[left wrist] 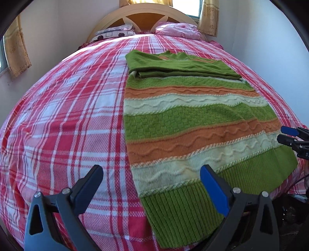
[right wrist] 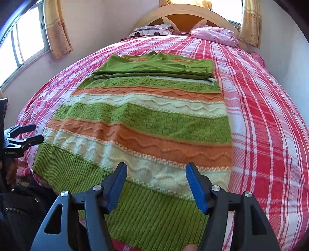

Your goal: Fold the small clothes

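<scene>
A knitted sweater [left wrist: 193, 123] [right wrist: 146, 123] striped green, orange and cream lies flat on the bed, its green sleeves folded across the chest at the far end. The ribbed green hem [right wrist: 154, 208] is nearest me. My left gripper [left wrist: 152, 170] is open wide above the sweater's near left corner, one finger over the bedspread and the other over the hem. My right gripper [right wrist: 156, 167] is open above the hem's right part, with nothing between its pads. Each view catches the other gripper at its edge: the right [left wrist: 283, 135], the left [right wrist: 36, 133].
A red and white plaid bedspread [left wrist: 67, 125] covers the bed. A patterned pillow [left wrist: 115, 32] and a pink one [left wrist: 177, 29] lie by the wooden headboard [right wrist: 185, 17]. Curtained windows [right wrist: 25, 38] and walls close in on both sides. Dark clothing [right wrist: 21, 208] is at the bed's near edge.
</scene>
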